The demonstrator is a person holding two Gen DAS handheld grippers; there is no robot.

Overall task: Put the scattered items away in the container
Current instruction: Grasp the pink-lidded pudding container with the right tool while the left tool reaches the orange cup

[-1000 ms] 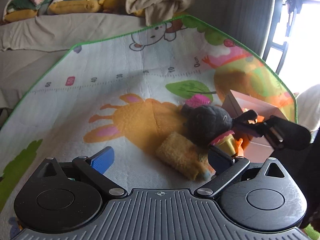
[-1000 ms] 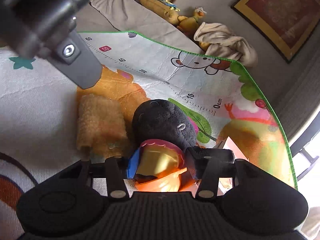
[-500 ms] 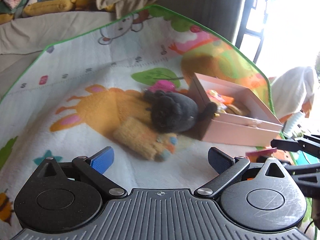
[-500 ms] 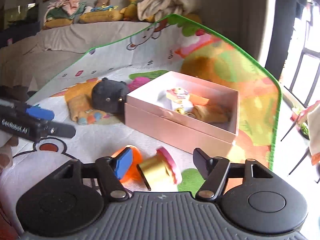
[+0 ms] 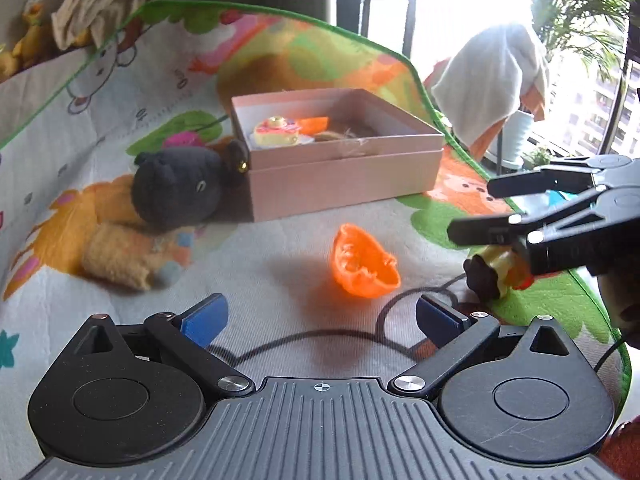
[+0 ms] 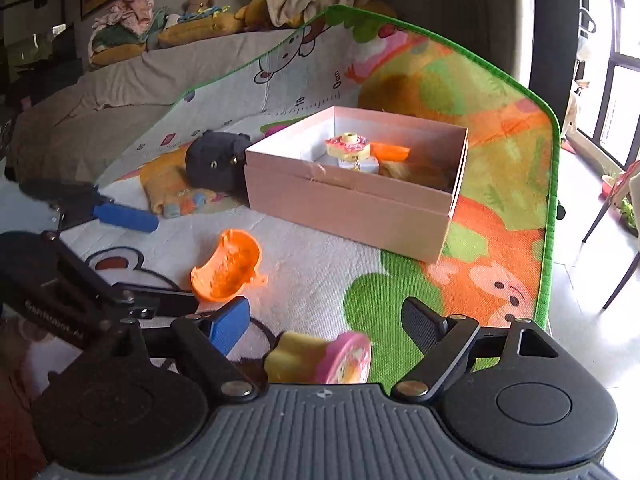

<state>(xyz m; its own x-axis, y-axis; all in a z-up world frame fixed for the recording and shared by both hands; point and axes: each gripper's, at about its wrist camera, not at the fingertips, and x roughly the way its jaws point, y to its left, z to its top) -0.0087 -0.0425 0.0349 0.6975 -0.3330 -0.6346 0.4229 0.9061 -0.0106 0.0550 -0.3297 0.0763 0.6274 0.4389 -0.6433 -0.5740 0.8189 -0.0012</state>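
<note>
A pink box (image 5: 344,176) (image 6: 360,200) stands on the play mat and holds a doughnut toy (image 5: 278,130) and other small items. An orange toy shell (image 5: 362,264) (image 6: 226,266) lies on the mat in front of it. A black plush (image 5: 176,192) (image 6: 216,164) and a yellow cloth (image 5: 120,256) lie left of the box. A yellow and pink cupcake toy (image 6: 320,356) (image 5: 494,274) lies on the mat between my right gripper's open fingers. My right gripper (image 6: 326,322) is open around it. My left gripper (image 5: 320,316) is open and empty, short of the orange shell.
The colourful play mat (image 6: 420,280) ends at a green edge on the right, with tiled floor beyond. A black cable (image 5: 320,340) runs across the mat near my left gripper. Plush toys and clothes (image 6: 200,20) lie along the back wall.
Both grippers have pulled back and swung right, away from the black plush. My right gripper has opened; the cupcake toy and orange shell it held now lie on the mat.
</note>
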